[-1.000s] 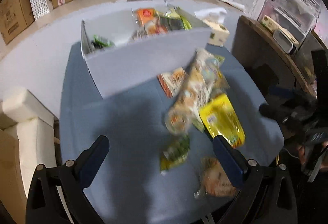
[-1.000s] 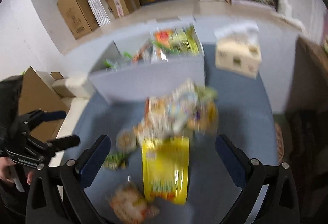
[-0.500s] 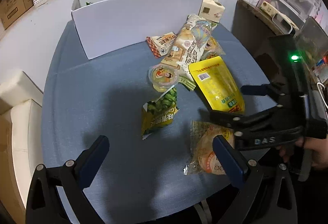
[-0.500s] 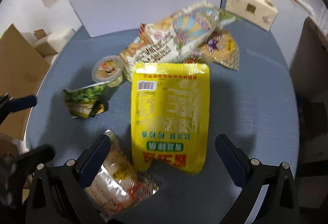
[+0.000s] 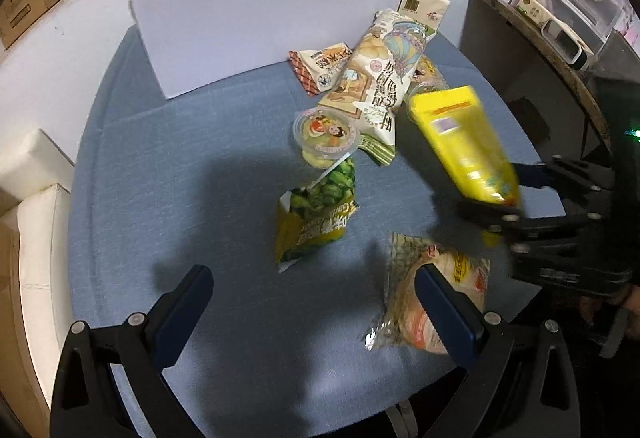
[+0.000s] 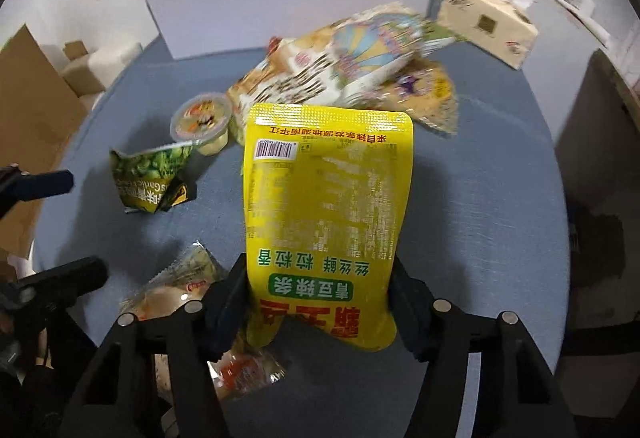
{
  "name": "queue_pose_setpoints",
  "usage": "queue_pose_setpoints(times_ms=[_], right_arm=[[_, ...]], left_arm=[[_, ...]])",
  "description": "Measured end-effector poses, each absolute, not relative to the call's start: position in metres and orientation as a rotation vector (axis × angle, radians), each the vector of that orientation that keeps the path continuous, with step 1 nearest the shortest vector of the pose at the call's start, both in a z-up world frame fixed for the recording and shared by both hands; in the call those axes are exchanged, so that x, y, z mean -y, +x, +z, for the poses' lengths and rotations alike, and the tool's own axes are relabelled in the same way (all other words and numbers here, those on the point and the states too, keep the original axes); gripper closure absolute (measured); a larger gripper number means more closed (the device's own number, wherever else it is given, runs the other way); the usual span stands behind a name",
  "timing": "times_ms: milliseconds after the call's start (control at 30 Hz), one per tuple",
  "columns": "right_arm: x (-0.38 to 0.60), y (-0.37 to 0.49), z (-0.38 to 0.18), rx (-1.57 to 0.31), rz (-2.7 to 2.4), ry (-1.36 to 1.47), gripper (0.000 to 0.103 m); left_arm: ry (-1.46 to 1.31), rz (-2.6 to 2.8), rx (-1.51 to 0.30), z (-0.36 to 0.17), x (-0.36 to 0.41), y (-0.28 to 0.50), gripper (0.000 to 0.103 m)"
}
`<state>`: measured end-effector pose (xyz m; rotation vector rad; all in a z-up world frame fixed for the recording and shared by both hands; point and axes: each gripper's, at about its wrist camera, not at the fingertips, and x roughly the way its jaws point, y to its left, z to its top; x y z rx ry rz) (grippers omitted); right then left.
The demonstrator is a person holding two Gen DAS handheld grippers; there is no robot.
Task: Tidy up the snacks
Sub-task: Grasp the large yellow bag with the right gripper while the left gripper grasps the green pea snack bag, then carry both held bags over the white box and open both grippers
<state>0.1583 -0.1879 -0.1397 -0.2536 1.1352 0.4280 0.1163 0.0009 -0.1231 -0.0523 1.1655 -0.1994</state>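
My right gripper [image 6: 318, 294] is shut on the bottom of a yellow snack pouch [image 6: 326, 205] and holds it tilted up off the blue table; the pouch [image 5: 466, 145] also shows in the left wrist view. My left gripper [image 5: 314, 302] is open and empty above the table's near edge. A green pea bag [image 5: 318, 213], a jelly cup [image 5: 326, 133], a long balloon-print bag [image 5: 380, 77], a small orange packet [image 5: 322, 65] and a clear bread pack [image 5: 434, 302] lie on the table. A white box [image 5: 256, 13] with several snacks stands behind.
A tissue box [image 6: 486, 25] sits at the table's [image 5: 180, 177] back right. Another orange bag [image 6: 424, 97] lies under the balloon-print bag. Cardboard boxes [image 6: 36, 113] stand on the floor to the left. A dark round table [image 5: 532, 49] is on the right.
My right gripper has closed on the yellow pouch and lifted its lower end off the table. My left gripper has moved closer to the snacks and stays open.
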Motion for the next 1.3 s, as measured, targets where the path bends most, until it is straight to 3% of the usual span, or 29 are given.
queue_pose_setpoints(times_ms=[367,467,700,967,1300], right_arm=[[0.259,0.124,-0.103,-1.073,0.373,-0.142,0.035],[0.261,0.121,-0.106,-1.08,0.37,-0.131,0.035],[0.257,0.122,-0.111,-1.09,0.388,-0.137,0.035],[0.228,0.137,-0.089,-1.048,0.462,-0.156,0.035],[0.172,0.22,-0.026,-0.945,0.574,-0.106,0.035]], left_arm=[[0.027,-0.196,-1.194,-0.149,0.022,0.152,0.002],[0.061,-0.186,-1.155,-0.148,0.022,0.156,0.058],[0.049,-0.252,-1.134,-0.133,0.021,0.148,0.061],[-0.006,-0.259,-1.026,-0.079,-0.009,0.142,0.061],[-0.075,-0.19,-0.9,-0.009,-0.061,0.224,0.061]])
